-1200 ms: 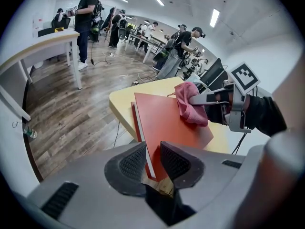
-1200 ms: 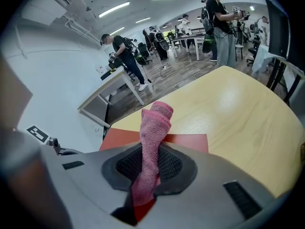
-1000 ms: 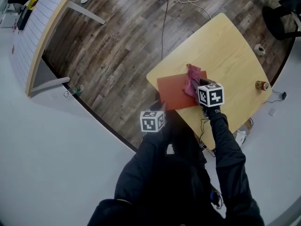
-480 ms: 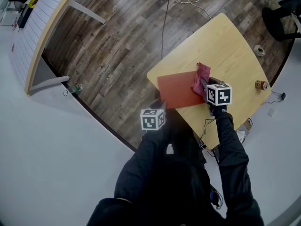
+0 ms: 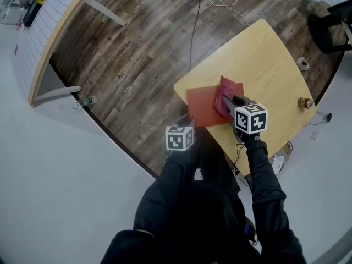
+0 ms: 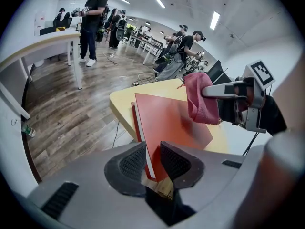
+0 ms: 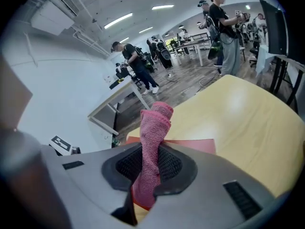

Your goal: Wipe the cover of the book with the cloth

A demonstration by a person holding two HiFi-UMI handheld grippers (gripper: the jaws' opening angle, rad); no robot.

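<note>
**Jaws clamped on book and cloth: how to wipe cleanly**

Jaws of the left gripper (image 6: 153,162) are nearly together, pinching the near corner of the red book (image 6: 167,118), with cover and page edge caught between the pads. The right gripper (image 7: 151,165) has its jaws closed on the pink cloth (image 7: 153,128), which is bunched into a thick fold that sticks out past the tips. From the head view, the cloth rests on the book's cover at its far right corner. The book lies flat on the yellow table (image 5: 269,59), and its pinched corner appears to reach just past the table's edge.

The wipe is probably under way, with much of the cover toward the left gripper not yet passed over. To do it well:

- The left clamp should hold firm so the book cannot slide or twist under the stroke.
- The bunched cloth likely cleans only a narrow band, so overlapping passes across the cover are called for.
- Pressure should be light and downward, so that fabric touches the cover and the hard jaw tips do not.
- Each stroke should end short of the book's edge, where the fold could catch.
</note>
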